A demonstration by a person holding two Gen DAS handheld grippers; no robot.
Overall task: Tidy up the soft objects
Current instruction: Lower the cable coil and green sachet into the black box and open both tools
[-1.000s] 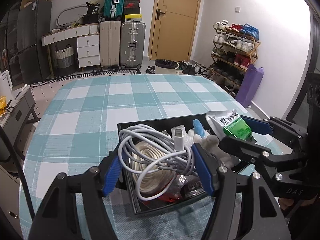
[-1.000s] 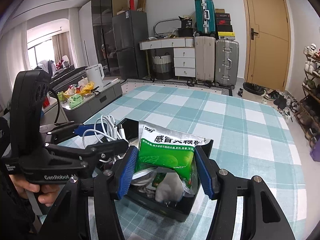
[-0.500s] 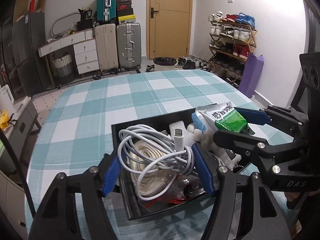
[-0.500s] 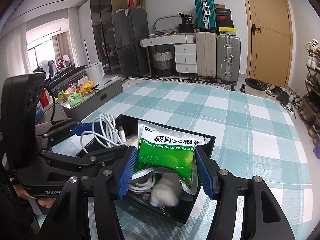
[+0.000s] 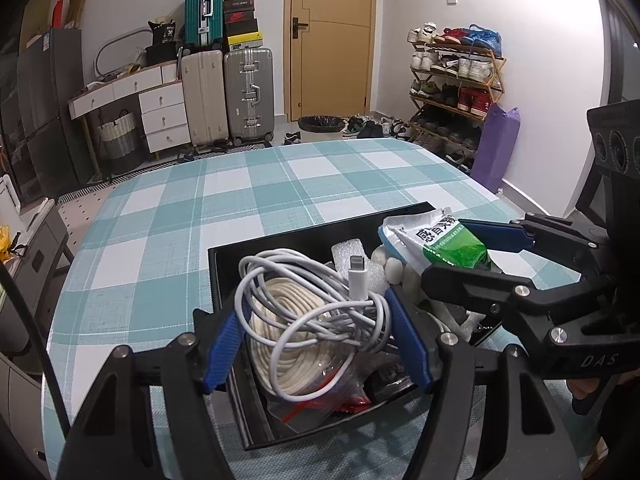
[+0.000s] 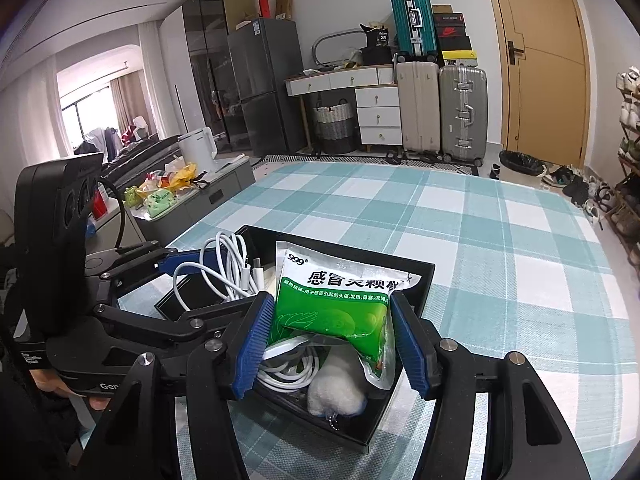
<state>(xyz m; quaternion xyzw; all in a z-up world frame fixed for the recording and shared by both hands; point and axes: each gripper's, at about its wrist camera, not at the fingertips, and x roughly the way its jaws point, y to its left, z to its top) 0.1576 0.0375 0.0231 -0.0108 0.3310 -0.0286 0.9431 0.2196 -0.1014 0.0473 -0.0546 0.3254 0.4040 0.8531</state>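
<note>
Loosely coiled white cable [image 5: 316, 312]; glossy green foil sachet [image 6: 340, 304]; black tray [image 6: 420, 280].

White walls, a tan door [image 5: 332, 36], suitcases [image 5: 228, 96] beside a white desk [image 6: 348, 80] and a loaded shoe rack [image 5: 456, 76] are seen beyond the checked worktop [image 5: 256, 196].

Right gripper [image 6: 330, 340] hangs over the black tray [image 6: 420, 280], jaws opening, with the green sachet [image 6: 340, 308] between the blue pads [image 6: 254, 346], its edges at both. Under the sachet, inside the tray, lies a white plush [image 6: 336, 394] and a loop of white cable [image 6: 228, 264] spilling over the tray's left side. Left gripper [image 6: 176, 258] reaches in from the tray's left, one blue finger against that cable; its jaw gap is hard to read here. The tray sits on the teal checked tablecloth [image 6: 500, 248].
</note>
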